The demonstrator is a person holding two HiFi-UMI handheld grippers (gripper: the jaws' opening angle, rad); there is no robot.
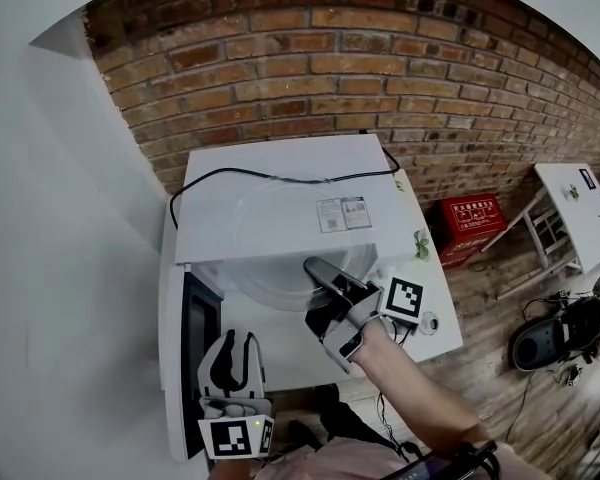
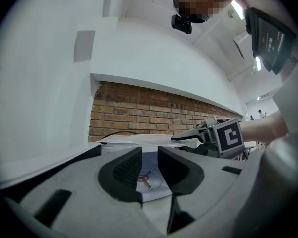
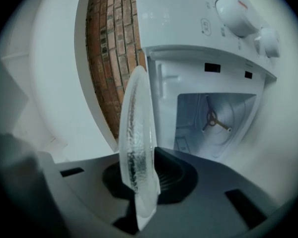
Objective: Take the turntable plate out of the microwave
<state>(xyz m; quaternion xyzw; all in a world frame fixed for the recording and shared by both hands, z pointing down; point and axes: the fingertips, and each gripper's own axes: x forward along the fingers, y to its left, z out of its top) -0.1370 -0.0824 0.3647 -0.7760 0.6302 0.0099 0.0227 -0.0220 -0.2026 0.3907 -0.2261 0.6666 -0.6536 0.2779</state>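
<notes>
The clear glass turntable plate (image 1: 270, 253) is outside the white microwave (image 1: 280, 193), level in front of its open cavity. My right gripper (image 1: 318, 273) is shut on the plate's near rim. In the right gripper view the plate (image 3: 135, 148) stands edge-on between the pads of the right gripper (image 3: 141, 180). Beyond it is the cavity with its bare roller spindle (image 3: 214, 122). My left gripper (image 1: 231, 343) is lower left by the open door (image 1: 193, 328), open and holding nothing. In the left gripper view the left gripper (image 2: 149, 167) frames the spindle (image 2: 145, 180), with the plate (image 2: 139, 140) above.
A black cable (image 1: 270, 176) crosses the microwave's top. The control knobs (image 3: 237, 8) sit beside the cavity. A brick wall (image 1: 380, 68) is behind. On the floor to the right are a red box (image 1: 472, 218), a white table (image 1: 578, 208) and dark shoes (image 1: 565, 333).
</notes>
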